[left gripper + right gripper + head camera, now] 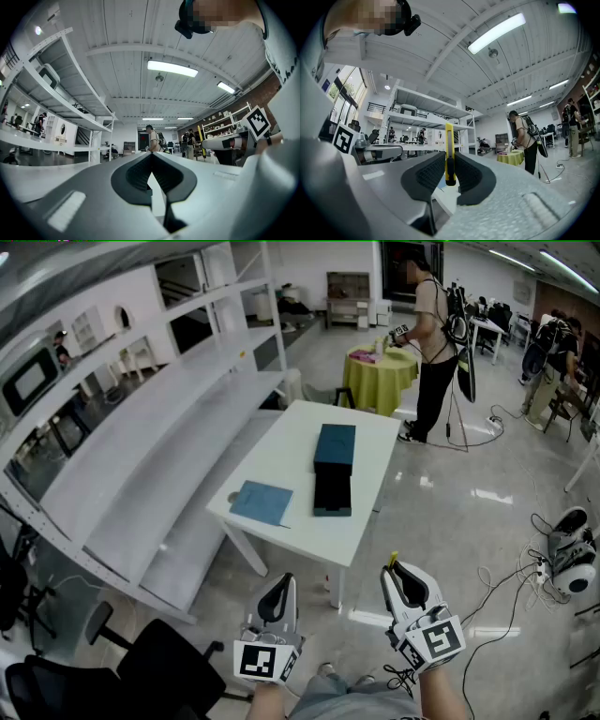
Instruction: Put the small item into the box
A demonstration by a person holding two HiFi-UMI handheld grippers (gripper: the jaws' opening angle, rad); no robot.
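In the head view a dark teal box (335, 447) lies on the white table (291, 451), well ahead of both grippers, with a darker box part (332, 494) against its near end. A flat blue lid or sheet (262, 502) lies to their left. My right gripper (395, 570) (449, 161) is shut on a thin yellow utility knife (449, 151) (393, 560), which stands upright between the pads. My left gripper (280, 584) (151, 158) is shut, its pads meeting at the tips with nothing between them. Both grippers are held low, short of the table's near edge.
White shelving (141, 427) runs along the table's left side. A black office chair (141, 667) stands at the lower left. A person (433, 343) stands by a round green-clothed table (378, 376) beyond. Cables and a white device (572, 554) lie on the floor at right.
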